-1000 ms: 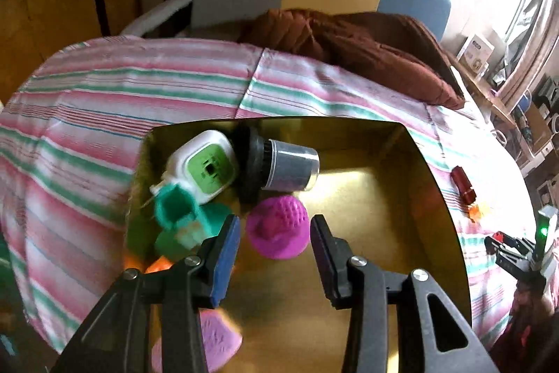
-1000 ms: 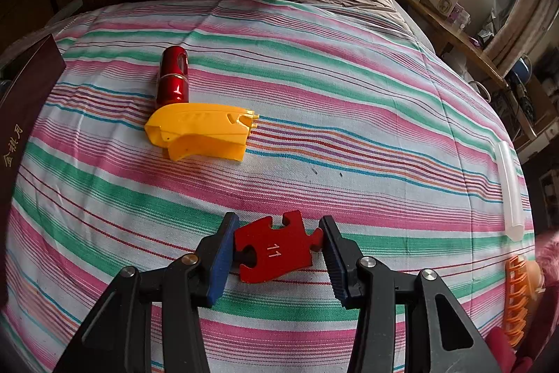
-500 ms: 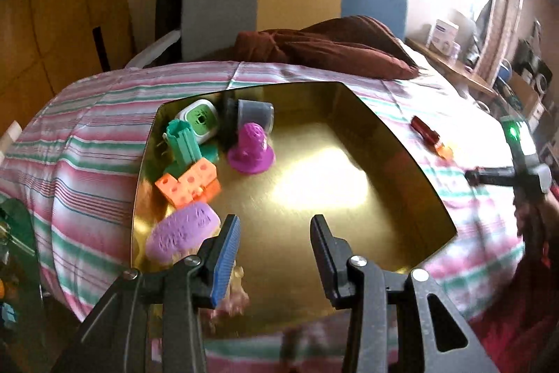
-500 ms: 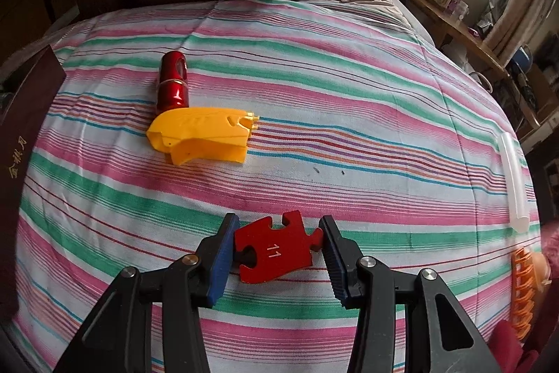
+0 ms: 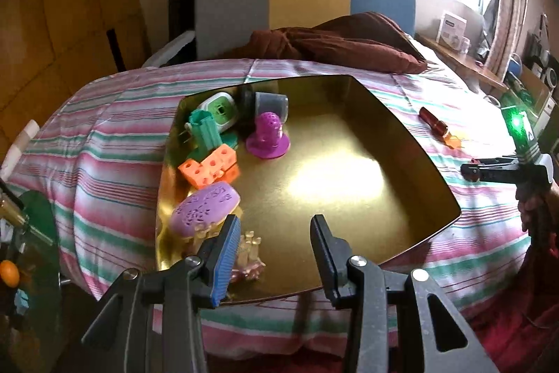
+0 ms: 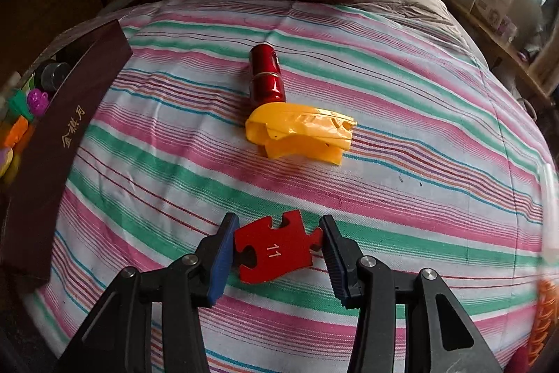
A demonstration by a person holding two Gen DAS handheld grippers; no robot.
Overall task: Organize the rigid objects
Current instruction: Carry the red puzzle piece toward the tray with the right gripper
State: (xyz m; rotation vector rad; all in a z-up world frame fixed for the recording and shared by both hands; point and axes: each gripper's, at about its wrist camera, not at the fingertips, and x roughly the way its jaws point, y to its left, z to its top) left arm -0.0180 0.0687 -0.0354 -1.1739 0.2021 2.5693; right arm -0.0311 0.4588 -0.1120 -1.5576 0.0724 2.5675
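I am holding the right gripper (image 6: 277, 249) clamped on the red puzzle piece (image 6: 276, 247) marked 11, its fingers pressing both edges, over the near part of the striped bedspread (image 6: 401, 114). Farther toward the middle of the bed, the yellow plastic shell (image 6: 300, 133) is lying just in front of the red cylinder (image 6: 265, 79), the two touching or nearly so. I am keeping nothing in the left gripper (image 5: 276, 247); its jaws are standing apart and empty above the near edge of the gold-lined box (image 5: 349, 170). The toys are crowding the box's left side: purple oval (image 5: 206, 208), orange block (image 5: 208, 166), magenta figure (image 5: 267, 137).
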